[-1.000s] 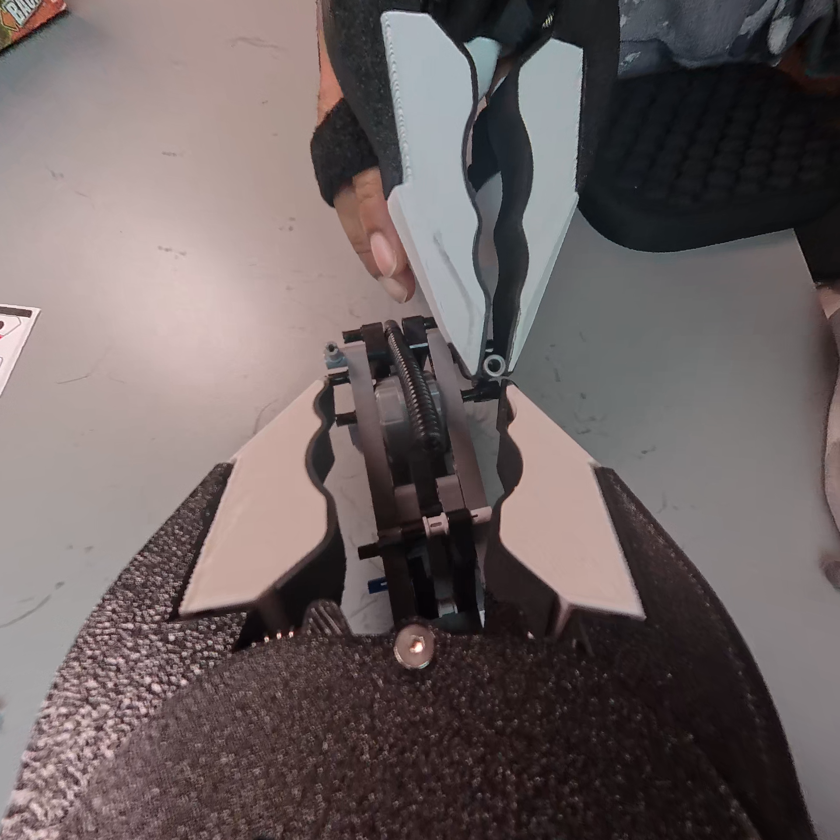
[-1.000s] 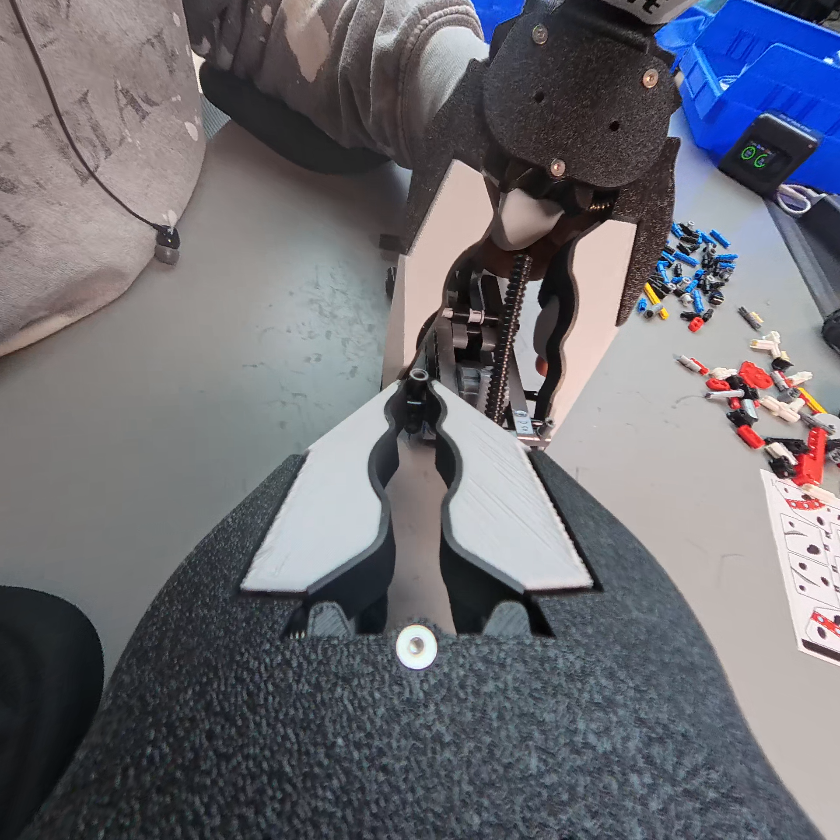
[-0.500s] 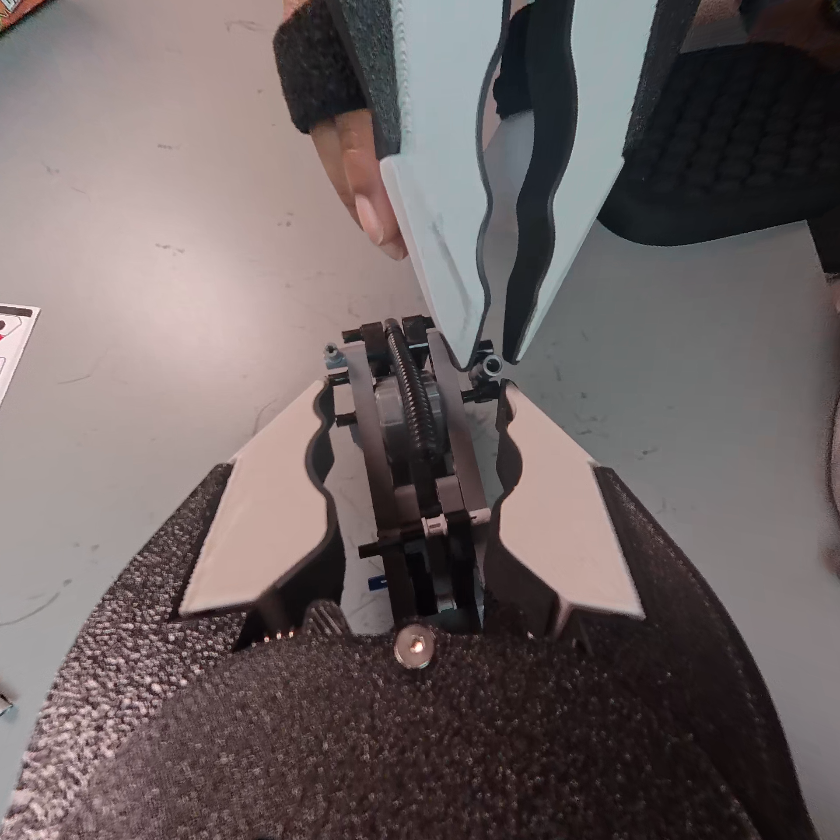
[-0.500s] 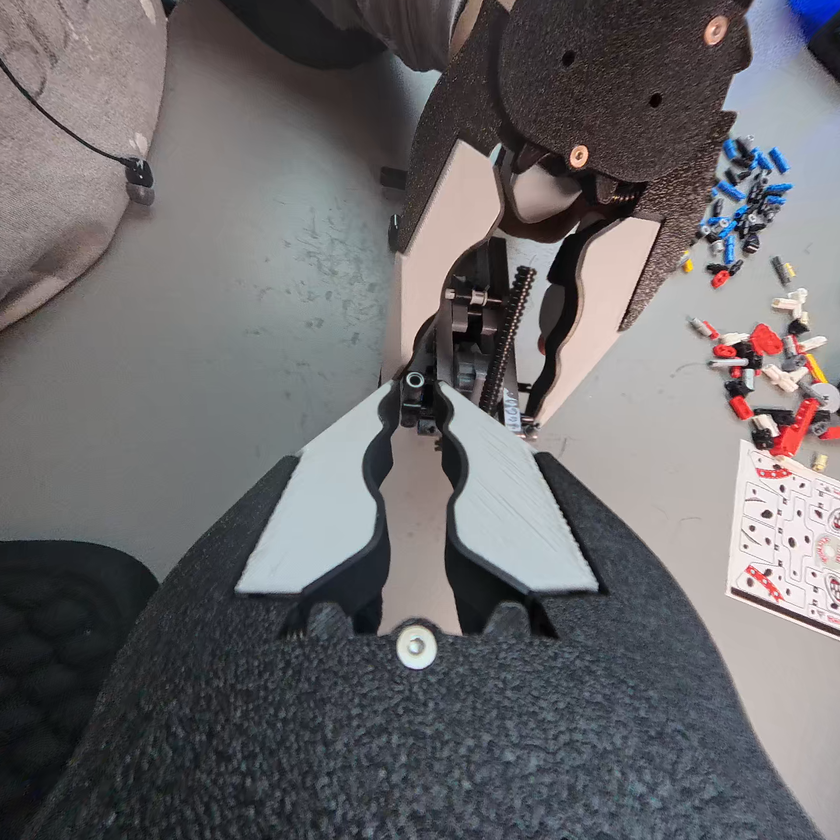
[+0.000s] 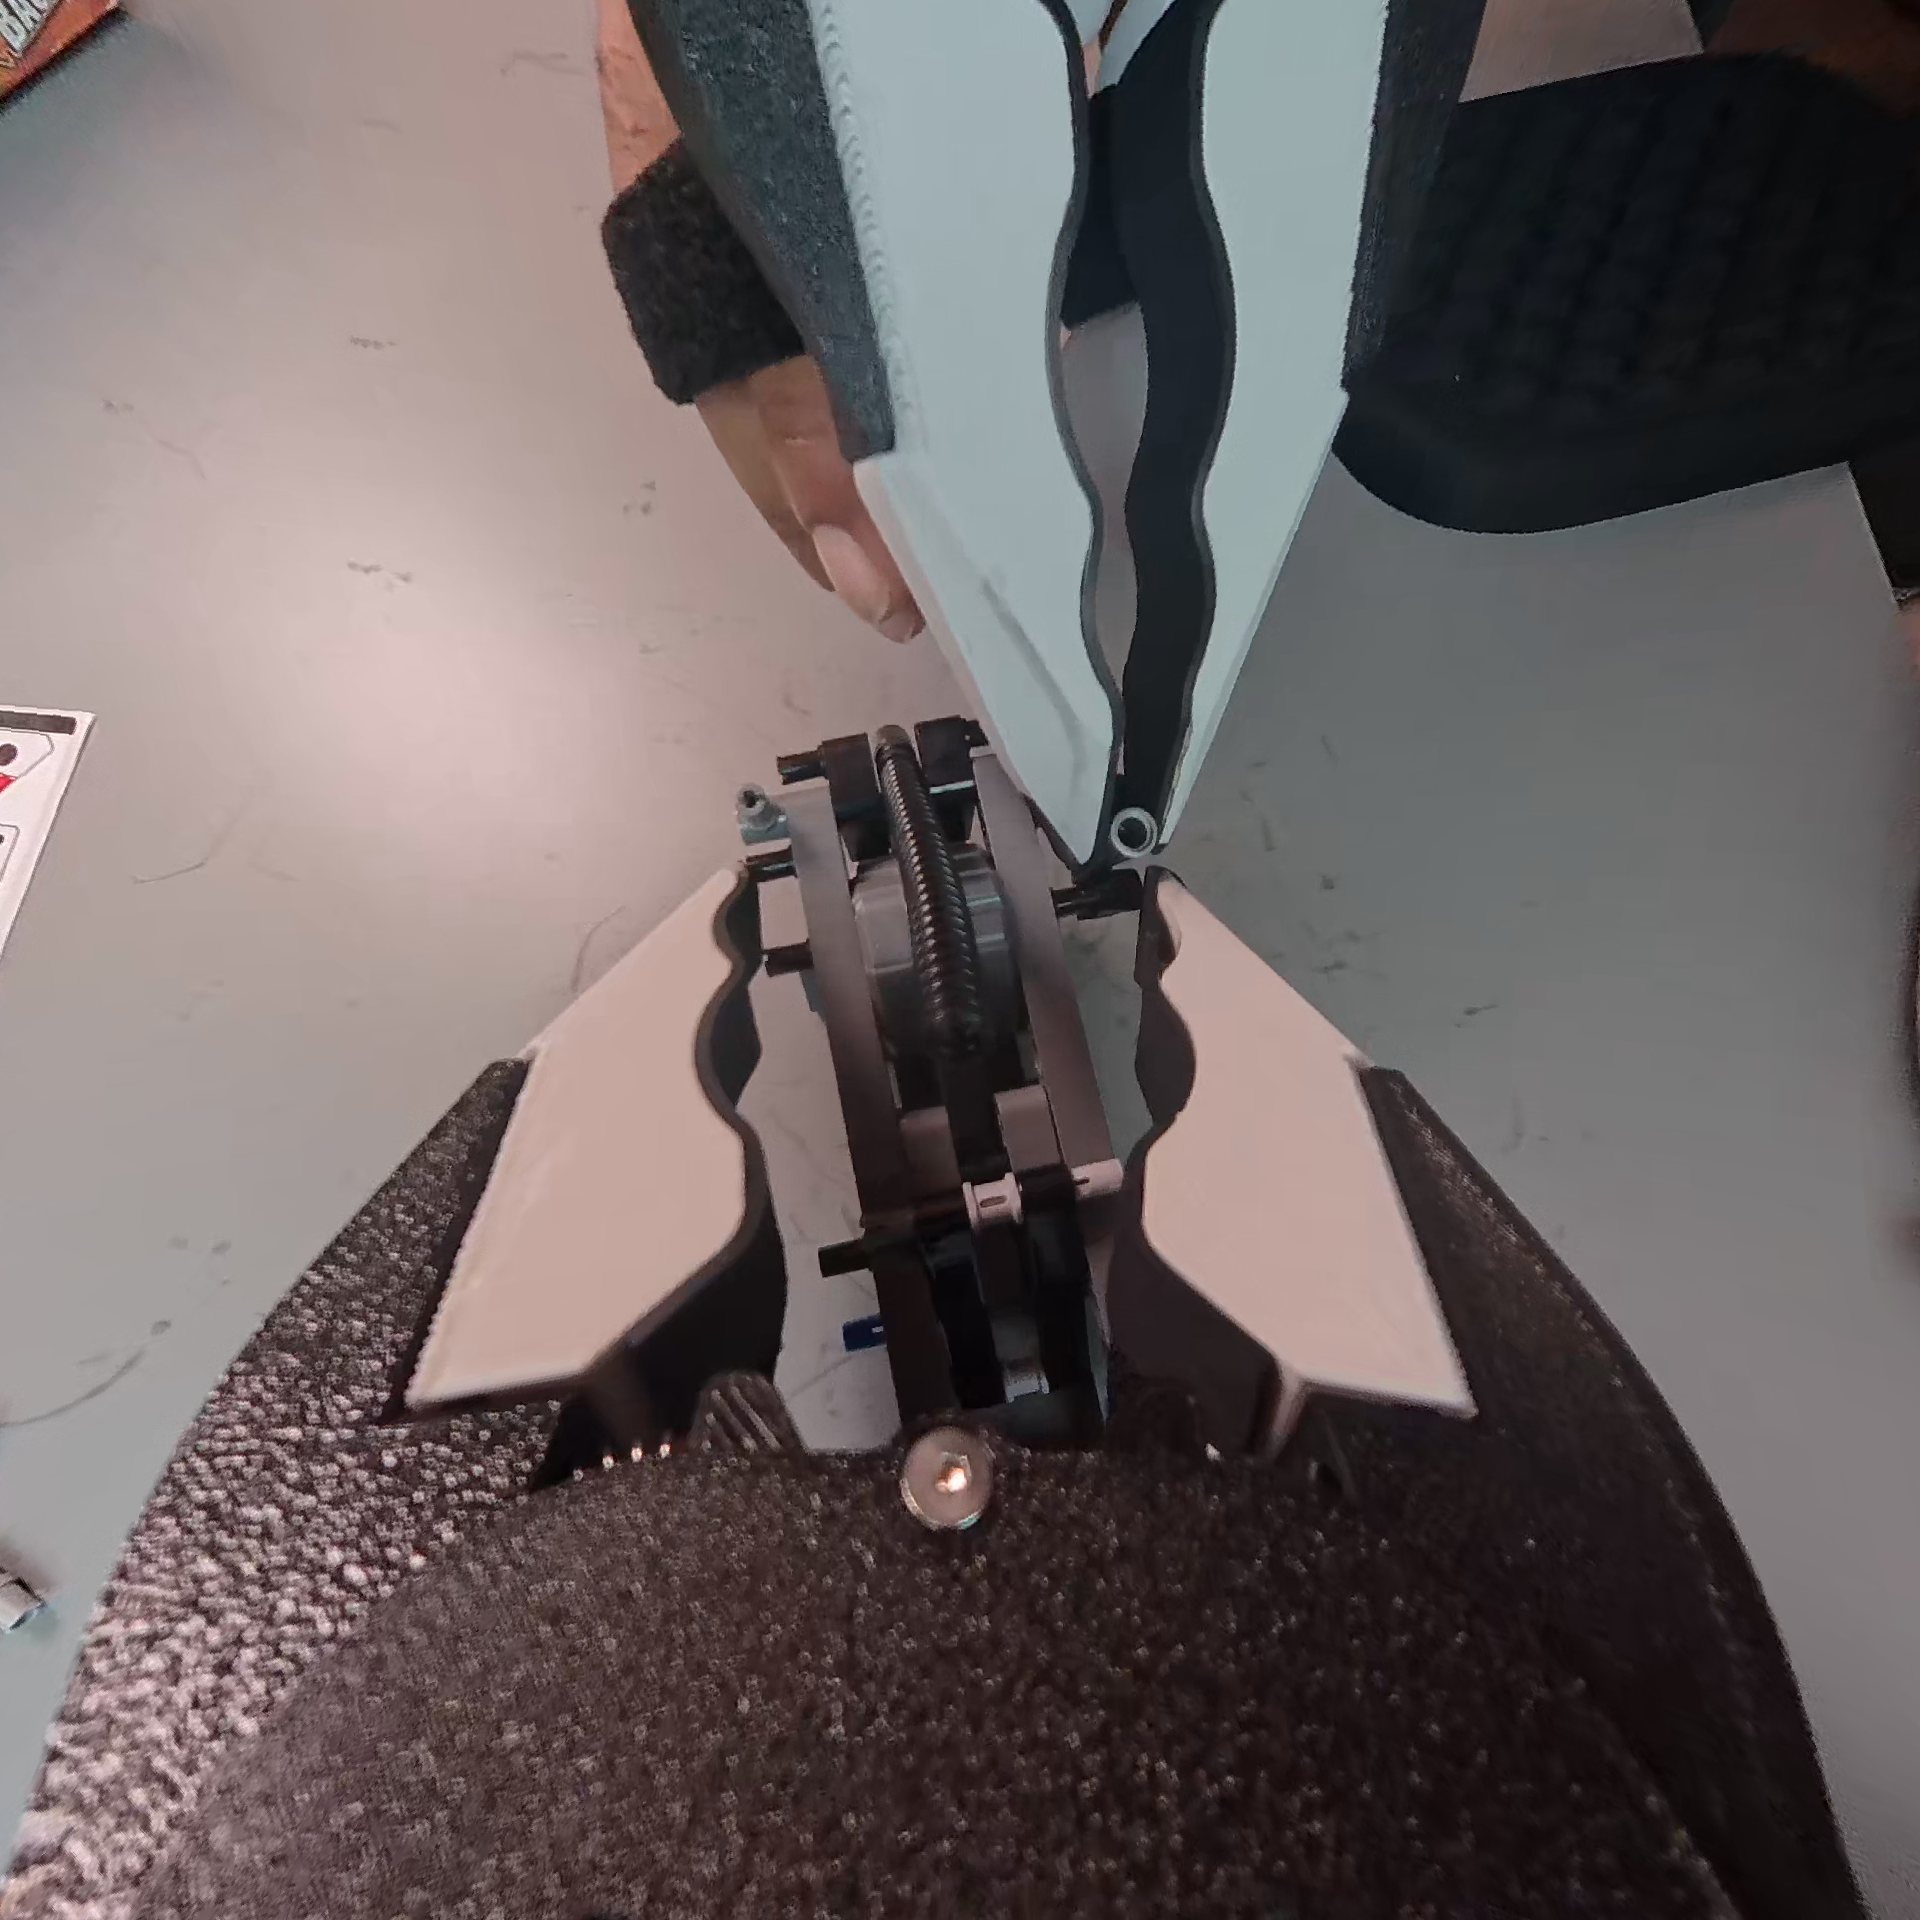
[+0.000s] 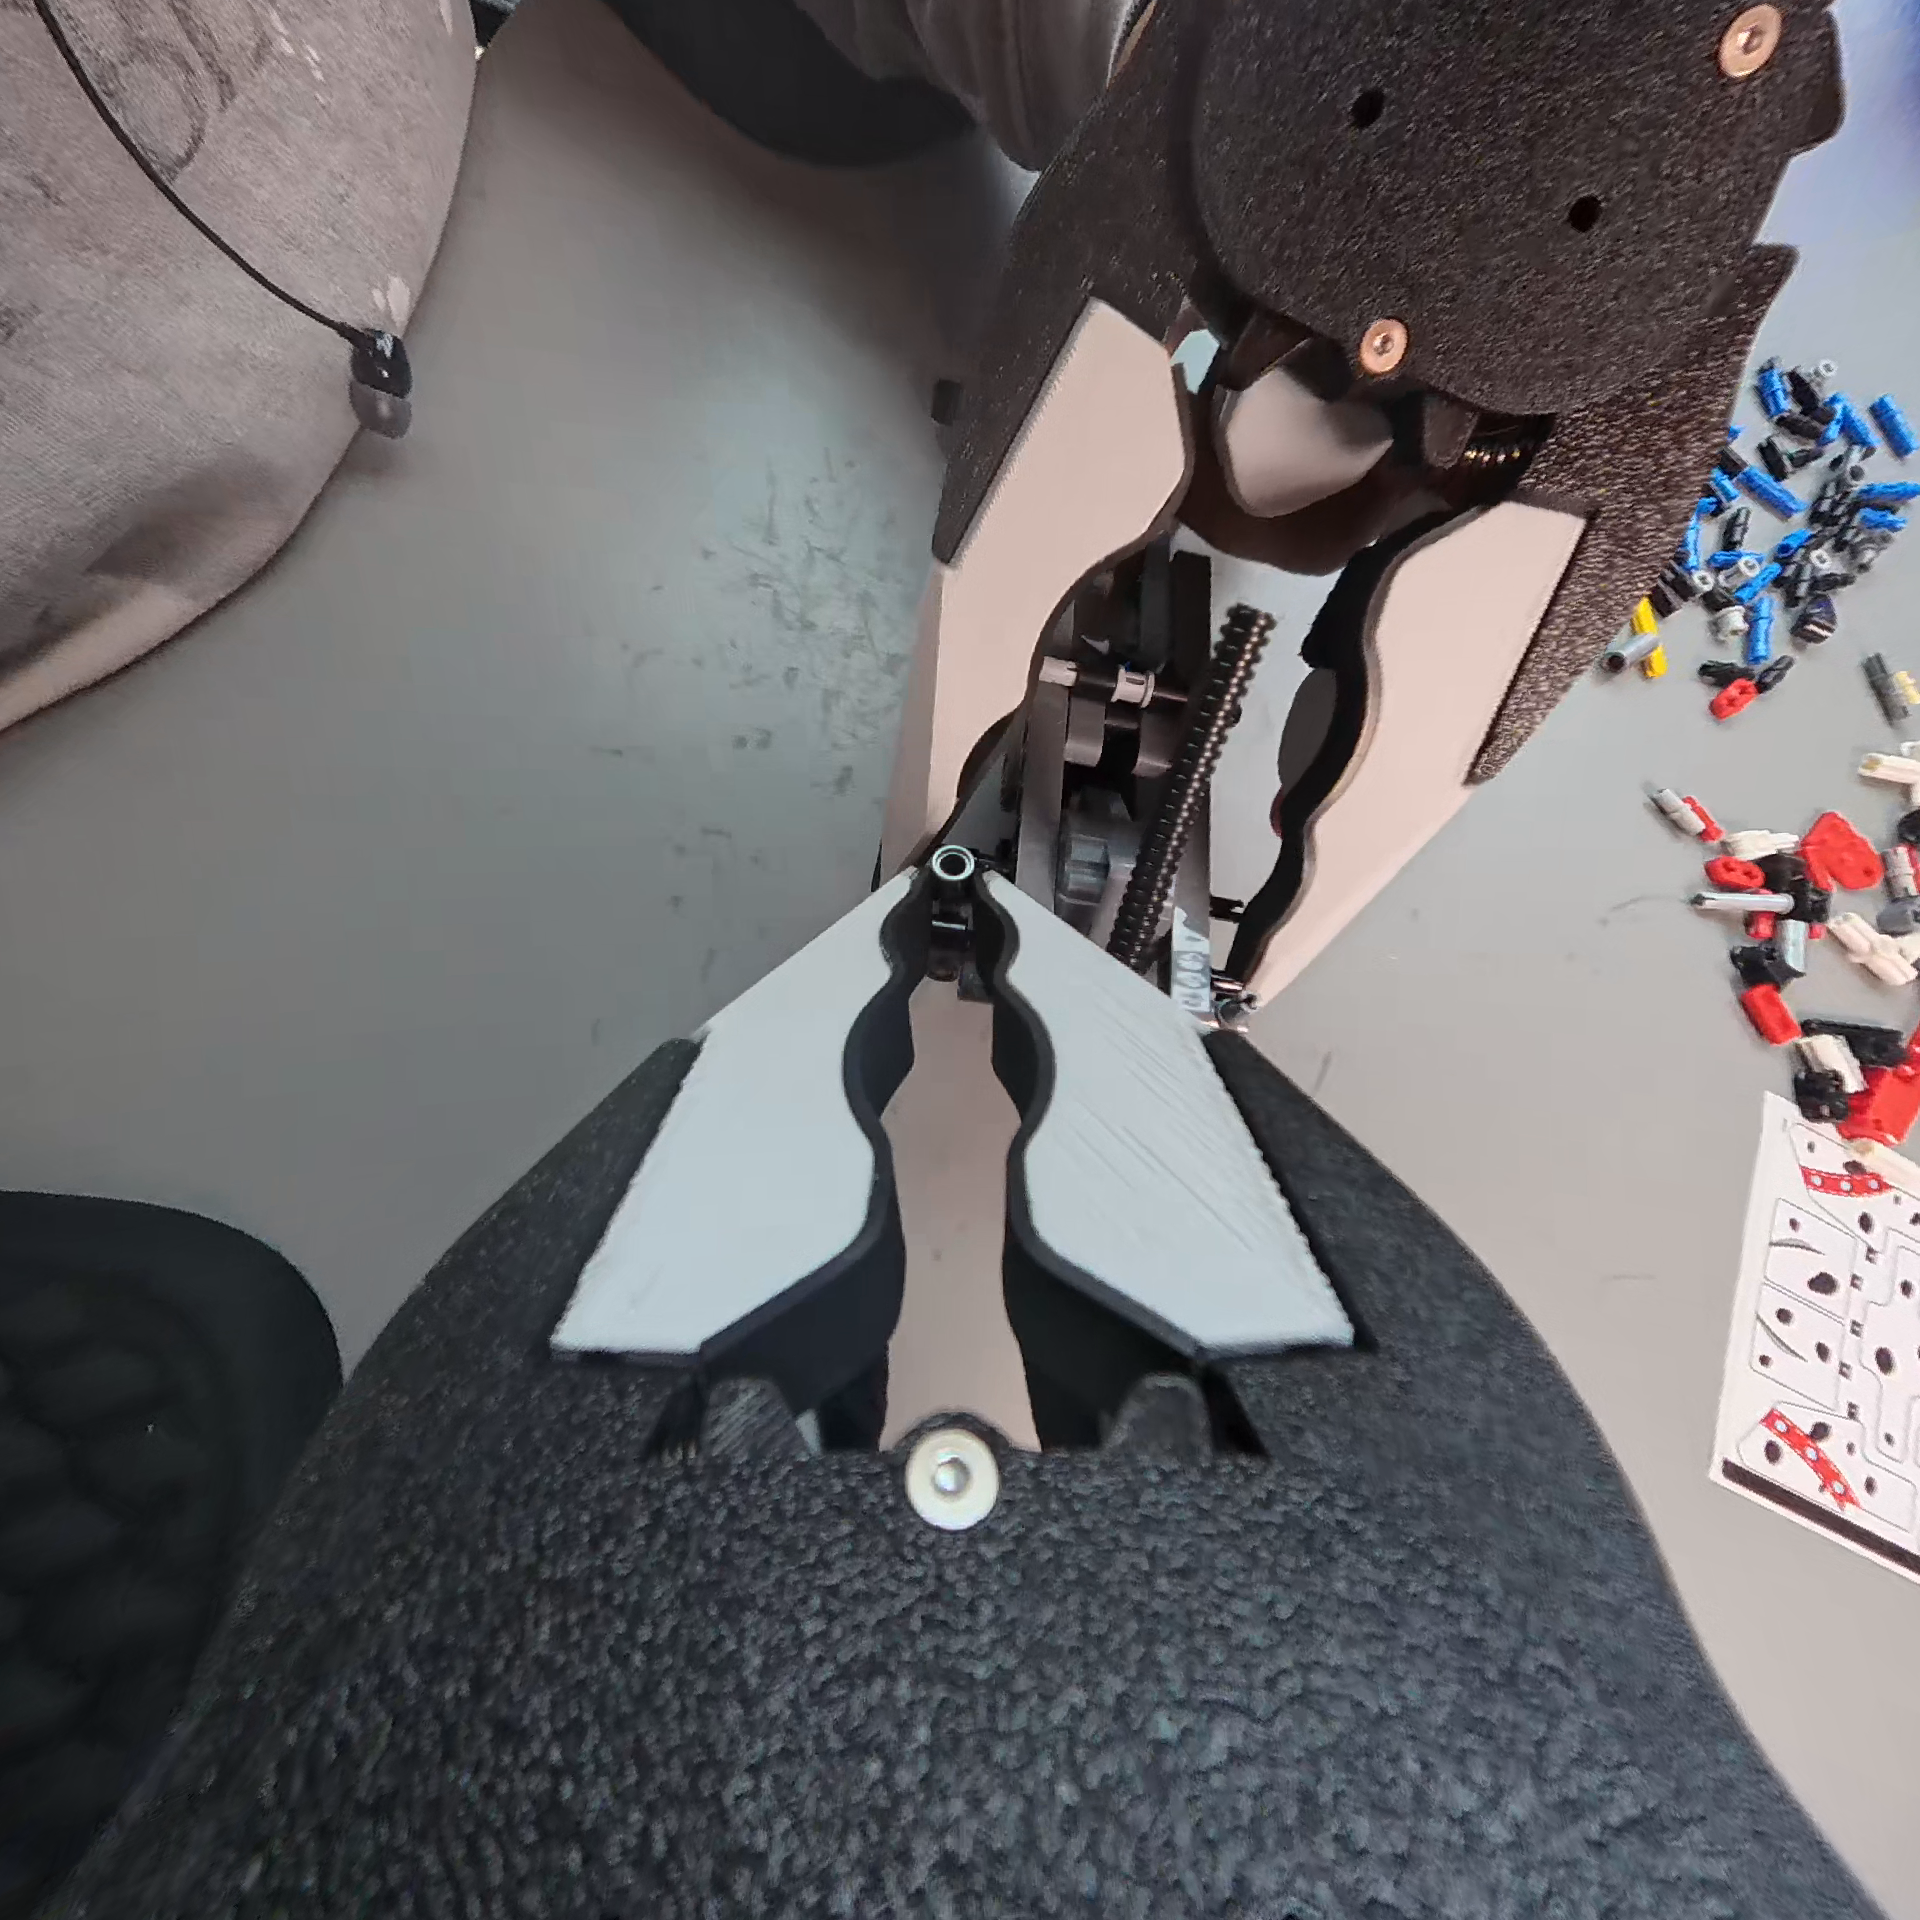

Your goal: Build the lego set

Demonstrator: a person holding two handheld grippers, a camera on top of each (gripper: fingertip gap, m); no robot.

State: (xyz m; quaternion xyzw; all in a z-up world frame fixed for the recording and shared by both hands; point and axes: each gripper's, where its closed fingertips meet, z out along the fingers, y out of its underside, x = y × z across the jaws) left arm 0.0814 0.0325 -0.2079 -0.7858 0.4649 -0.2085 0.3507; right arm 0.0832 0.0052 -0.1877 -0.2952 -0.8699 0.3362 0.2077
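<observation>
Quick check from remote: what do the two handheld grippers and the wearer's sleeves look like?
Both the left gripper and the right gripper have pale grey wedge fingers with wavy black inner pads, on speckled black bodies with a silver screw. A black cuff and a mottled grey sleeve show.

Grey tabletop (image 6: 540, 790) throughout, scuffed and faintly scratched, under soft even light (a pale sheen near the left edge). Black textured cushion (image 5: 1621, 270) at the far right edge of the left wrist view, another dark padded shape (image 6: 135, 1382) at lower left opposite.
</observation>
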